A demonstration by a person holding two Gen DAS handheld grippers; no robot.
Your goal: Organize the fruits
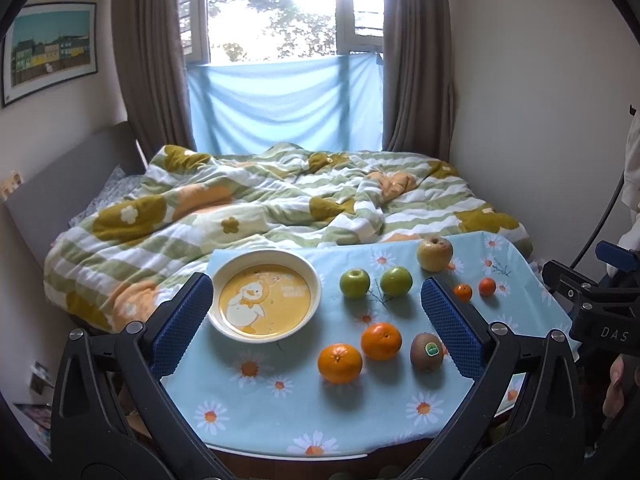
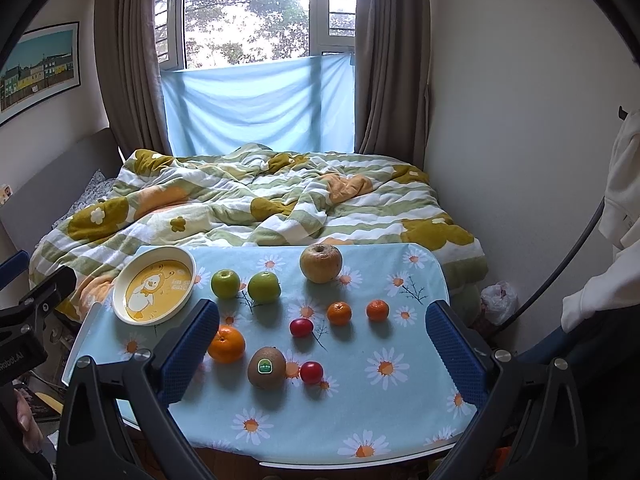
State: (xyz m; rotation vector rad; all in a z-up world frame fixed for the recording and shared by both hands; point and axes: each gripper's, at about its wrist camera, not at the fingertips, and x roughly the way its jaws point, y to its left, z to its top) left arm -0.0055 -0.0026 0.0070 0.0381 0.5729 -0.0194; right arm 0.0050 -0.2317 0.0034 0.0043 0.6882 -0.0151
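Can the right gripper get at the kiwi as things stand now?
Probably yes. The right gripper is open and holds nothing, and the kiwi lies between its fingers' line of view, near the table's front. Only an orange and a small red fruit sit close beside it.

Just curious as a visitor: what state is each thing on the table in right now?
Plate: empty, upright.
Kiwi: whole, sticker on, loose on cloth.
Green apples: two, side by side.
Left gripper: fingers open, holding nothing.
Right gripper: fingers open, holding nothing.
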